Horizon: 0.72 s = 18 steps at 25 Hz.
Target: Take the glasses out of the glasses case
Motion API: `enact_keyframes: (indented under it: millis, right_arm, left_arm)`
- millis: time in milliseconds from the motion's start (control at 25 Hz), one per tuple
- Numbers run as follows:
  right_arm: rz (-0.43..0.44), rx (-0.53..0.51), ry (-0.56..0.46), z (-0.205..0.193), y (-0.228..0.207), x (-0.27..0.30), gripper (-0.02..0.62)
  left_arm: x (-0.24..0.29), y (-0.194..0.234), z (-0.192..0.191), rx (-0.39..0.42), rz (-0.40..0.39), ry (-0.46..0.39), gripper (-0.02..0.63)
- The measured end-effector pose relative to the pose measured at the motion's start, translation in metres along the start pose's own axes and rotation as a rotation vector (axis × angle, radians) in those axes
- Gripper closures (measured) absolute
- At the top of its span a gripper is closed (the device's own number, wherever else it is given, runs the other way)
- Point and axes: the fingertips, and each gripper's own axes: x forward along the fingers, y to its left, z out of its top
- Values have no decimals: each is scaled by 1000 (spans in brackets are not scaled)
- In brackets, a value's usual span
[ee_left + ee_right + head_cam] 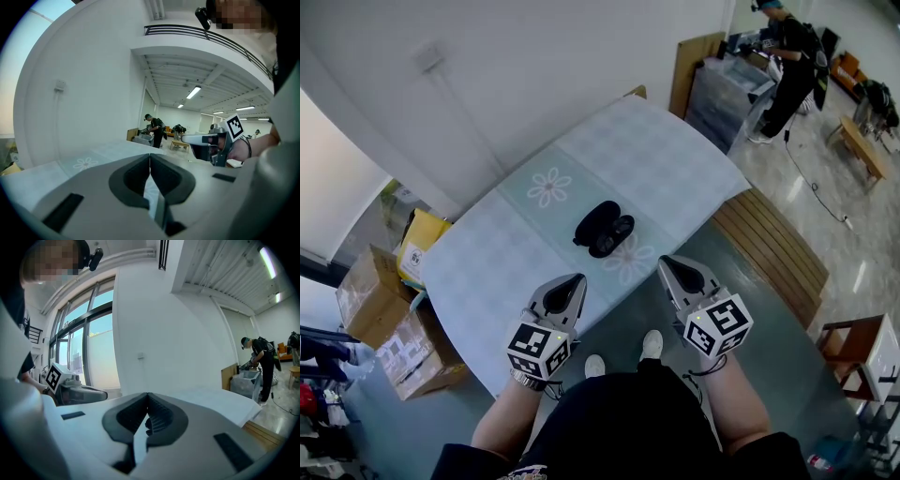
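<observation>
A black glasses case (603, 228) lies in the middle of the table (656, 159), which has a pale checked cloth with white flowers. The case looks opened into two halves; I cannot make out the glasses in it. My left gripper (575, 281) hovers over the table's near edge, short of the case, jaws shut and empty. My right gripper (667, 264) is level with it just off the edge, also shut and empty. In the left gripper view the left gripper's (150, 157) jaw tips meet; the right gripper (206, 140) shows beside it. The right gripper view shows the right gripper (147, 397) closed.
Cardboard boxes (384, 319) and a yellow bag (417, 246) stand left of the table. A slatted wooden bench (773, 248) runs along its right side. A person (787, 66) works by a bin far back right. My shoes (623, 352) are below the table edge.
</observation>
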Motion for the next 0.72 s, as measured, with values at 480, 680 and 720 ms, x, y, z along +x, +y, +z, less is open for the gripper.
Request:
enact_keyframes:
  millis: [480, 680, 720]
  right_arm:
    - [88, 6, 30, -2, -43, 10, 572]
    - [127, 16, 48, -7, -60, 13, 572]
    - [135, 18, 52, -8, -62, 13, 572]
  left_arm:
    - [41, -12, -6, -41, 75, 16, 577]
    - [56, -15, -8, -57, 114, 25, 577]
    - [58, -16, -9, -60, 122, 27, 577]
